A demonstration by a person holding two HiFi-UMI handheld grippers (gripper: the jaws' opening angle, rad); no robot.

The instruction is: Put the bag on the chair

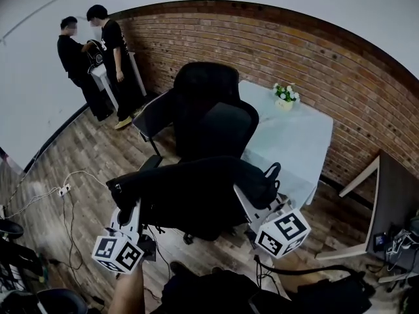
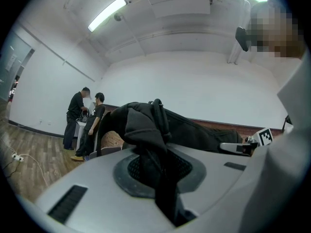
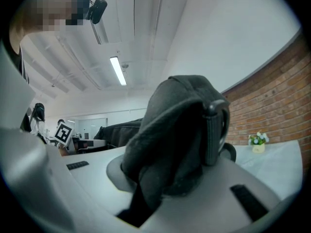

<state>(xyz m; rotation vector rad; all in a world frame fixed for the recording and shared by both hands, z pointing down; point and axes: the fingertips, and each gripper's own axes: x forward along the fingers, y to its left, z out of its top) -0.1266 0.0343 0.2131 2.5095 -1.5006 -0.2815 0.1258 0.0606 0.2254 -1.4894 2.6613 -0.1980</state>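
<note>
Wood-plank flooring and a curved red brick wall (image 1: 314, 51) frame the head view. A black high-backed office chair (image 1: 209, 106) stands at centre. A pale rectangular table (image 1: 294, 142) at 2 o'clock bears a small pot of white flowers (image 1: 285, 97), and two people in black (image 1: 112, 44) stand at 10 o'clock. A black soft fabric bag (image 1: 196, 191) hangs stretched just in front of the chair, between the left gripper (image 1: 126, 209) at 7 o'clock and the right gripper (image 1: 252, 198) at 5 o'clock. The seat is hidden behind the bag, so contact cannot be judged; the bag probably hangs clear of it.

Left gripper view: jaws clenched on a dark fold of the bag, whose body runs off toward 1 o'clock.

Right gripper view: jaws pinched on the bag's other end, beside its ribbed carry handle (image 3: 216, 130) at 2 o'clock.

Step in hand, as judged: carrying the bag to the seat. This is best done by moving both grippers together toward 12 o'clock with the bag level. The bag should then be lowered squarely onto the seat and released only once the seat bears its weight.
</note>
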